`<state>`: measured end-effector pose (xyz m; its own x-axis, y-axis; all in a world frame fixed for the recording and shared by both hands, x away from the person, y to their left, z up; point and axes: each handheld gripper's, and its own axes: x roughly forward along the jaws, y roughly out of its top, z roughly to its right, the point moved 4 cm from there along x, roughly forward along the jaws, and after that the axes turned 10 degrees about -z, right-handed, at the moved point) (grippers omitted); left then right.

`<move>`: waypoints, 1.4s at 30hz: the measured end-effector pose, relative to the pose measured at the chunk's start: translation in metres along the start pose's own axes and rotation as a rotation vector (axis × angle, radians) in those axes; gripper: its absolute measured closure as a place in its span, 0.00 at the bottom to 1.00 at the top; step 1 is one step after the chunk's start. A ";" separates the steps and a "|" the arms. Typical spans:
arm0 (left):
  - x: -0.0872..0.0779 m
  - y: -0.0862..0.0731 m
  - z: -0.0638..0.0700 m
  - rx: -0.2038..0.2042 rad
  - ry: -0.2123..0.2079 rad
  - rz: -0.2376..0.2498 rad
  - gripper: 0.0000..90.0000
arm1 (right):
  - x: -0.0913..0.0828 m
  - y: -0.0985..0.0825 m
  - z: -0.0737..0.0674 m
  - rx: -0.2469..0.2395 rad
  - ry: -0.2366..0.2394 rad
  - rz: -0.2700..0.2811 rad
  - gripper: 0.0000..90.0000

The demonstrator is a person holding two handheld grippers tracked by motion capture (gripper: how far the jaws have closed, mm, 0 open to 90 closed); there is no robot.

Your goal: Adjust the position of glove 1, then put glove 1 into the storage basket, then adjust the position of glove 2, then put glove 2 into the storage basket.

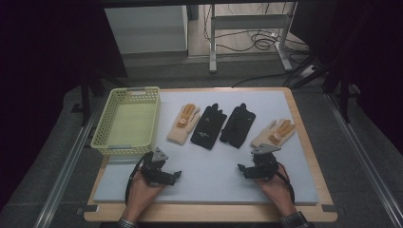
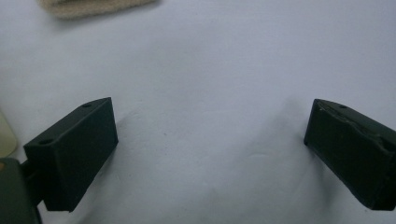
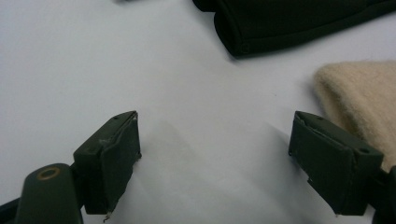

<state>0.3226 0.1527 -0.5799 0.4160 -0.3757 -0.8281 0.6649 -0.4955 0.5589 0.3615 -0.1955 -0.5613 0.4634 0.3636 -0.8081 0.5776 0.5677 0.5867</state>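
The high view shows a white foam mat (image 1: 209,156) on a wooden table (image 1: 309,142). Four gloves lie in a row across the mat's far half, well apart from both grippers. From left to right they are a left beige glove (image 1: 182,124), a left black glove (image 1: 209,126), a right black glove (image 1: 237,125) and a right beige glove (image 1: 273,133). A yellow basket (image 1: 108,142) sits at 9 o'clock from the row, its corner overlapping the mat's left edge.

The left gripper (image 1: 175,175) rests low on the mat at about 7 o'clock from the gloves, held in the person's left hand (image 1: 142,190). The right gripper (image 1: 241,167) rests at about 5 o'clock, held in the right hand (image 1: 275,187). The two grippers point toward each other.

The left gripper view gives what the high view cannot resolve: the left gripper's jaws stand wide apart with bare mat between them. At 11 o'clock in that view lies the cuff edge of the left beige glove (image 2: 93,7), and a sliver of the basket (image 2: 7,137) shows at 9 o'clock.

The right gripper view shows the right gripper's jaws (image 3: 215,163) likewise wide, holding nothing. The cuff of the right black glove (image 3: 289,23) lies at 1 o'clock. The right beige glove (image 3: 359,98) lies at 3 o'clock, just behind the right-hand jaw. Contact between the two cannot be determined.
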 end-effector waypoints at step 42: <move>0.000 0.000 0.000 -0.001 -0.001 0.003 0.03 | -0.002 0.036 0.012 0.043 0.027 0.014 0.21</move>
<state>0.3225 0.1528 -0.5799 0.4170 -0.3778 -0.8267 0.6644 -0.4939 0.5609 0.3895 -0.1850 -0.5375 0.4543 0.3913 -0.8003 0.5994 0.5304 0.5996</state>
